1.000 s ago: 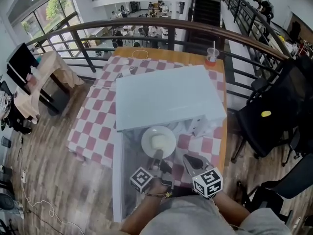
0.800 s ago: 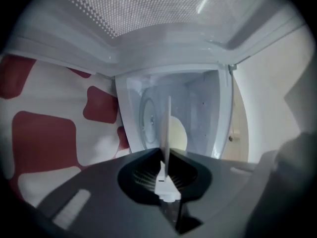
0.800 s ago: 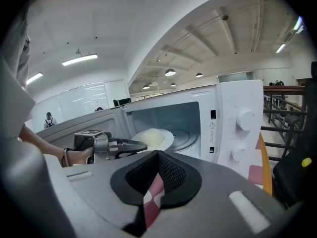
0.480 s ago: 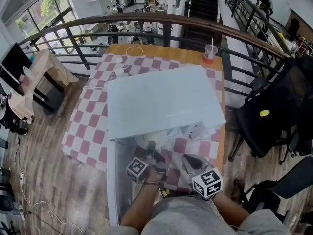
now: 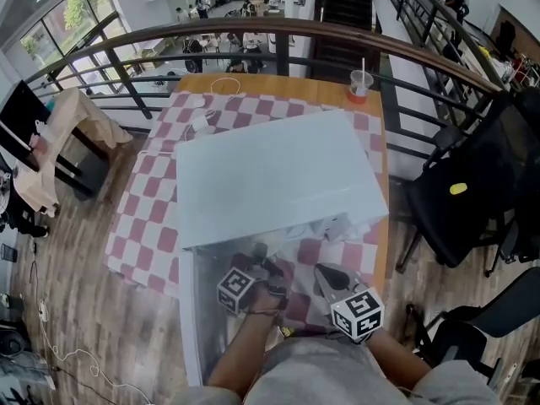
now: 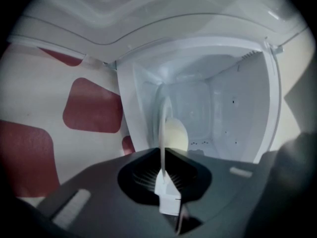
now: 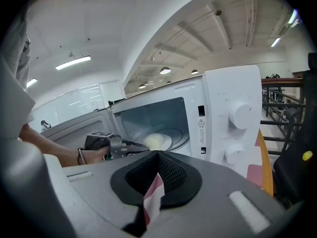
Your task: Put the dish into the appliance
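The white microwave [image 5: 278,175] stands on the checkered table with its door [image 5: 196,310] swung open toward me. In the left gripper view my left gripper [image 6: 162,150] is shut on the rim of the white dish [image 6: 162,118], seen edge-on, with a pale round piece of food [image 6: 176,135] on it, inside the cavity. The right gripper view shows the dish [image 7: 159,141] on the microwave's floor and the left gripper [image 7: 130,149] reaching in. My right gripper [image 7: 157,155] is shut and empty, hanging back at the right. In the head view the dish is hidden under the microwave's top.
A red-and-white checkered cloth [image 5: 152,201] covers the table. A plastic cup with a straw [image 5: 360,83] stands at the far right corner. A black chair [image 5: 472,192] sits to the right, and a railing [image 5: 253,36] runs behind the table.
My left gripper has carried the dish forward and down into the microwave; the dish, once visible before the opening, is now hidden under the top. The right gripper barely shifted.
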Demonstrator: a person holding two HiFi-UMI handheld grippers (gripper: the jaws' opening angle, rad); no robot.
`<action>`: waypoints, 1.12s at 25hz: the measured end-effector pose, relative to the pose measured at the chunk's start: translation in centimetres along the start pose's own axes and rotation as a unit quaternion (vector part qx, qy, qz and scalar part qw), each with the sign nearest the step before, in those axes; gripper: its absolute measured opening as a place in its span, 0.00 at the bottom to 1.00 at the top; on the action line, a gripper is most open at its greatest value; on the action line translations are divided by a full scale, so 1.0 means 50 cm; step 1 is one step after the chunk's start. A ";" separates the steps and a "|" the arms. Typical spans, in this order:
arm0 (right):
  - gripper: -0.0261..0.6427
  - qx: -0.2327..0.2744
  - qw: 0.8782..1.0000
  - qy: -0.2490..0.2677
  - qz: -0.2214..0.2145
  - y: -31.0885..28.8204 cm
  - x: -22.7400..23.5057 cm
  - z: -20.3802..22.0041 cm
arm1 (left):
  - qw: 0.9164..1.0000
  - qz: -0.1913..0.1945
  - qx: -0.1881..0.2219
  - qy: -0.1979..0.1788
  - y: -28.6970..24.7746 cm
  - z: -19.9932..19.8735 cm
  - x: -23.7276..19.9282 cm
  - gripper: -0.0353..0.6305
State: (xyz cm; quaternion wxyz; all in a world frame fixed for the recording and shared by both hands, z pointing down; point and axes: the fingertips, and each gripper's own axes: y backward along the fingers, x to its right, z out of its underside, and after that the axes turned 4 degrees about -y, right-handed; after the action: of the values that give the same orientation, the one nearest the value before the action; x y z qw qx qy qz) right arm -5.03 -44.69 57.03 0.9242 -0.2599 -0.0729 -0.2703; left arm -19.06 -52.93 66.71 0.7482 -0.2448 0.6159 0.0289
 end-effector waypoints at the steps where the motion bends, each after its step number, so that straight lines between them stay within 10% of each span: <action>1: 0.04 0.001 1.000 -0.002 0.000 0.000 0.002 0.001 | 1.000 -0.005 -0.003 -0.004 -0.001 0.002 0.000 0.10; 6: 0.04 0.000 1.000 -0.007 0.001 0.003 0.001 0.011 | 0.997 -0.015 -0.025 -0.074 -0.004 0.008 0.009 0.16; 13: 0.04 -0.004 1.000 -0.005 0.001 0.012 -0.015 0.022 | 0.975 -0.003 -0.072 -0.210 0.012 0.027 0.032 0.57; 16: 0.04 -0.005 1.000 -0.002 0.001 0.016 -0.022 0.030 | 0.935 -0.053 -0.089 -0.339 0.038 0.038 0.012 0.69; 20: 0.04 -0.006 1.000 -0.001 0.004 0.026 -0.026 0.038 | 0.818 -0.120 -0.029 -0.562 0.071 0.017 0.015 0.71; 22: 0.04 -0.005 1.000 -0.002 0.008 0.032 -0.024 0.042 | 0.776 -0.129 -0.008 -0.617 0.068 0.010 0.022 0.71; 28: 0.04 -0.005 1.000 -0.007 0.022 0.049 -0.014 0.056 | 0.762 -0.125 -0.005 -0.636 0.039 0.003 0.028 0.67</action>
State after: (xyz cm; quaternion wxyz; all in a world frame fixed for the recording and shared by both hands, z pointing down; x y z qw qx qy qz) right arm -4.31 -41.14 58.17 0.9278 -0.2684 -0.0726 -0.2486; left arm -19.26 -51.51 64.76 0.9638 -0.2493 -0.0374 0.0869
